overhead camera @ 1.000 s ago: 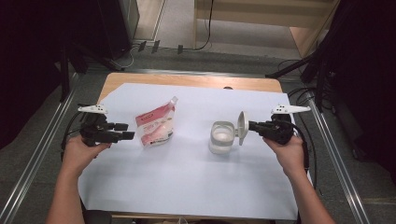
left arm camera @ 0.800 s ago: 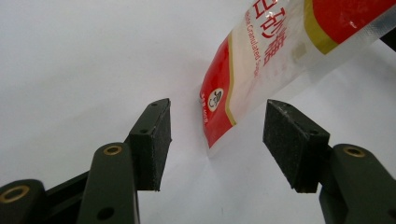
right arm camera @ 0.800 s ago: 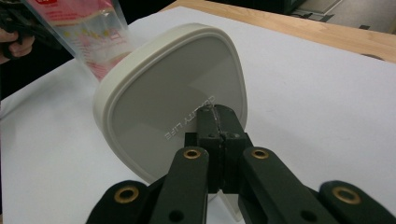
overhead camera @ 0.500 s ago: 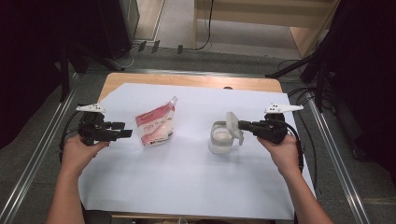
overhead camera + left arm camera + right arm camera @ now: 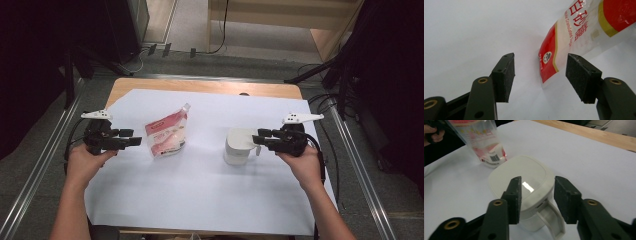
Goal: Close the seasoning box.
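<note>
Lidded white jar (image 5: 239, 145) beside sugar pouch (image 5: 165, 136)

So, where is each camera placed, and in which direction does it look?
High view: above the person's side, looking forward and down on the table; forearms, left gripper, right gripper.
Left gripper view: along its open jaws at the sugar pouch.
Right gripper view: along its open jaws, down on the lidded white container.
Both gripper views show the pouch.
</note>
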